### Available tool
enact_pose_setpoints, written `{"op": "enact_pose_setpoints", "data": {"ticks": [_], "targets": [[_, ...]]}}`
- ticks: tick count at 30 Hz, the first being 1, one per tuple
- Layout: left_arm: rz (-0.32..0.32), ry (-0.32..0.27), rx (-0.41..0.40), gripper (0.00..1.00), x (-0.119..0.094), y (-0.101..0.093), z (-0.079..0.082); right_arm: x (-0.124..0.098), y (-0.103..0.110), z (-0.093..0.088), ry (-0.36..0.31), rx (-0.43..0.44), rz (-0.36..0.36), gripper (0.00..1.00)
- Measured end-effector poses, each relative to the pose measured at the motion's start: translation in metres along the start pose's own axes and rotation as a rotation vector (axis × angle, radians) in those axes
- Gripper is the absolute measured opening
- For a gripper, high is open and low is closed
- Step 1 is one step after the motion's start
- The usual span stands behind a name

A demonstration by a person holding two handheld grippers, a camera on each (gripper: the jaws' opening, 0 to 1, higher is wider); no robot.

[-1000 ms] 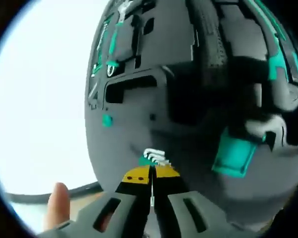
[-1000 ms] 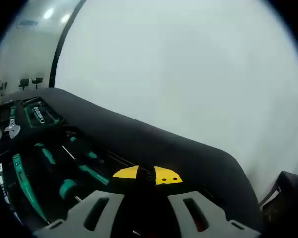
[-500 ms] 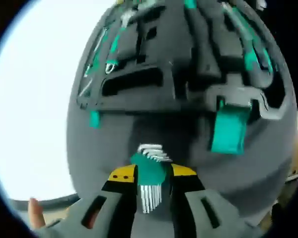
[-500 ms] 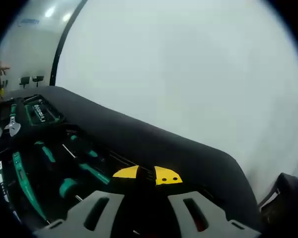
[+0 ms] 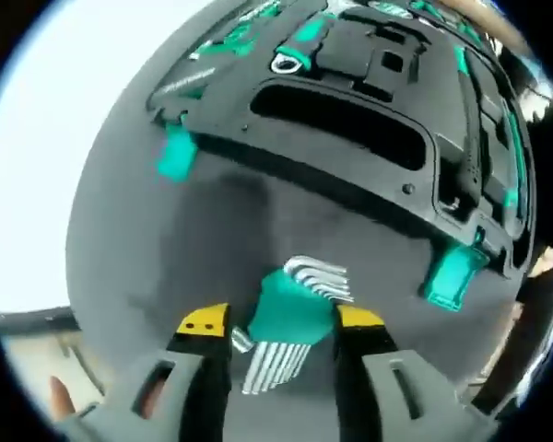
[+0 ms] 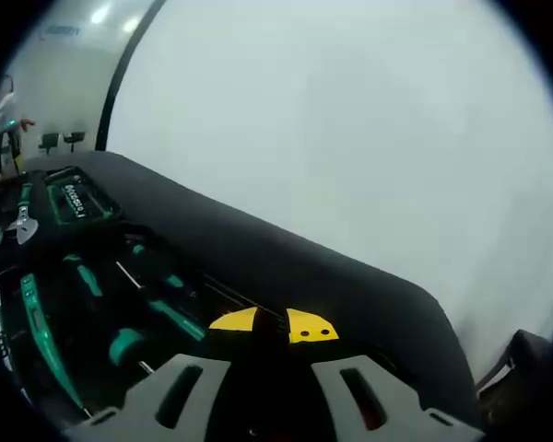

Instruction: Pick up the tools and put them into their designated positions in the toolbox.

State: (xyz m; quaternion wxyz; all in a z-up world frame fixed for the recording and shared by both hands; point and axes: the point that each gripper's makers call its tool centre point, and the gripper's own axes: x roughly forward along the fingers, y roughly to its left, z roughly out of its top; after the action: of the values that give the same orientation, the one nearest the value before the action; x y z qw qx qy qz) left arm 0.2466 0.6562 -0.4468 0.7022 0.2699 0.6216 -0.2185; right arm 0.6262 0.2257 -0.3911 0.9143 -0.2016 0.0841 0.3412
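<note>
A hex key set (image 5: 290, 318), a teal holder with silver keys fanned out, lies on a grey surface (image 5: 157, 258) in the left gripper view. My left gripper (image 5: 282, 322) stands open around it, a yellow-tipped jaw on each side and a small gap on the left. Beyond it is the black toolbox tray (image 5: 350, 83) with a long bare slot (image 5: 336, 120) and teal latches (image 5: 176, 153). In the right gripper view my right gripper (image 6: 275, 325) is shut with nothing in it, low over the toolbox (image 6: 286, 267), close to teal-handled screwdrivers (image 6: 170, 316).
A wrench (image 6: 23, 226) and a teal labelled case (image 6: 74, 201) sit in the tray's far left. A white surface (image 6: 350, 129) lies behind the toolbox. A fingertip (image 5: 60, 398) shows at lower left, a hand (image 5: 546, 265) at the right edge, and a person (image 6: 5, 138) far off.
My left gripper's jaws have spread apart from shut, and the hex key set now lies flat between them. The left view has swung over the tray. The right gripper has hardly moved.
</note>
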Motion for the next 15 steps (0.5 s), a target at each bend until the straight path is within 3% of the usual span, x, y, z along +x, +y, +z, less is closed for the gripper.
{"op": "enact_pose_setpoints", "data": {"ticks": [1,2,4,6,7,10,12,13,14,15], "targets": [[0.019,0.004,0.003,0.42,0.001,0.001,0.001,0.0,0.001,0.0,0.001,-0.002,0.001,0.08],[-0.017,0.012,0.016,0.38,0.003,-0.006,0.003,0.001,0.001,0.0,0.003,-0.004,0.002,0.08],[-0.02,0.031,0.029,0.37,0.004,-0.008,0.005,0.002,0.001,0.0,0.004,-0.01,0.003,0.08],[0.012,0.05,0.041,0.34,0.002,-0.012,0.004,0.0,0.0,-0.001,0.001,-0.002,0.002,0.08],[0.089,0.041,0.109,0.29,-0.001,-0.004,0.006,0.0,-0.001,-0.001,-0.001,0.002,0.002,0.08],[0.219,0.019,0.106,0.28,-0.005,-0.011,0.007,0.0,-0.001,0.0,-0.003,0.012,0.001,0.08],[0.389,0.001,0.114,0.28,-0.014,-0.018,0.008,-0.002,0.0,0.0,-0.002,0.008,0.002,0.08],[0.464,-0.02,0.142,0.28,-0.015,-0.009,0.006,-0.002,0.001,0.0,-0.002,0.002,0.002,0.08],[0.58,-0.052,0.193,0.28,-0.02,-0.01,0.007,-0.001,0.002,0.0,0.001,-0.002,0.002,0.08],[0.65,-0.069,0.23,0.28,-0.021,-0.013,0.007,-0.001,0.002,0.0,0.004,-0.007,0.003,0.08]]}}
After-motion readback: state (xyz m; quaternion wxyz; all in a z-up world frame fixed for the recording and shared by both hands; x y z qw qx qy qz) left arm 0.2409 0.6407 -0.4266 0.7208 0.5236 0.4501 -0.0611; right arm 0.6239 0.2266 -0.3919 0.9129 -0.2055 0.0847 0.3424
